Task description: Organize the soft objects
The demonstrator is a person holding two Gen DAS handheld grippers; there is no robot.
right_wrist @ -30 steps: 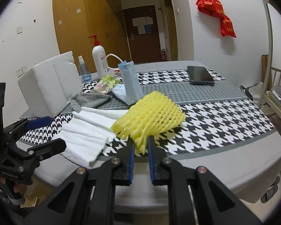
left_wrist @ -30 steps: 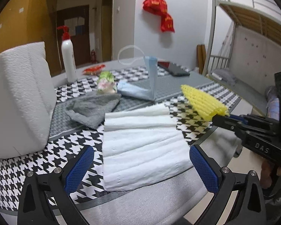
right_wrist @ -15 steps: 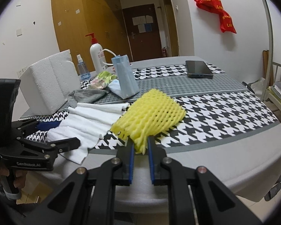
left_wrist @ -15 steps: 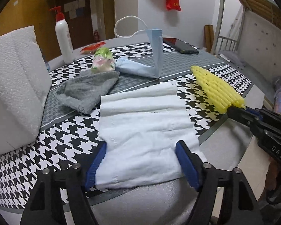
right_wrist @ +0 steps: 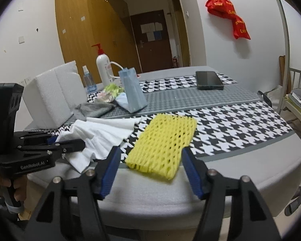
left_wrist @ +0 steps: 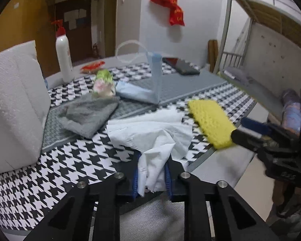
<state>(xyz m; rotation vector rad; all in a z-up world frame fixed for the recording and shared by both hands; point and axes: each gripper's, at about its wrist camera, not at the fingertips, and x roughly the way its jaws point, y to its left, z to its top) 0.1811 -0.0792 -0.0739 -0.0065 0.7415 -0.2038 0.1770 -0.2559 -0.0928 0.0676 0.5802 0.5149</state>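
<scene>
We see the white tissue (left_wrist: 150,134) bunched at the near edge of the worktop (right_wrist: 240,120), its near end pinched between the fingers (left_wrist: 134,177) of the left gripper (left_wrist: 151,175), which have just been closing and now clamp the paper into a gathered fan. Just beside it, toward the right end of the near edge, the yellow foam net (right_wrist: 163,144) lies flat on the worktop; the right gripper (right_wrist: 150,170) has just been opening, and its blue fingers (right_wrist: 191,170) stand apart on either side of the net's near end without pressing on it. Behind the tissue a grey cloth (left_wrist: 88,116) lies crumpled, and beyond that a blue face mask (right_wrist: 132,92) stands folded upright beside a small green and pink wrapper (left_wrist: 103,83). A white foam block (right_wrist: 52,96) rests at the left edge of the worktop, with a white pump bottle (right_wrist: 104,68) behind it. A dark phone (right_wrist: 208,80) lies well apart, toward the far edge
</scene>
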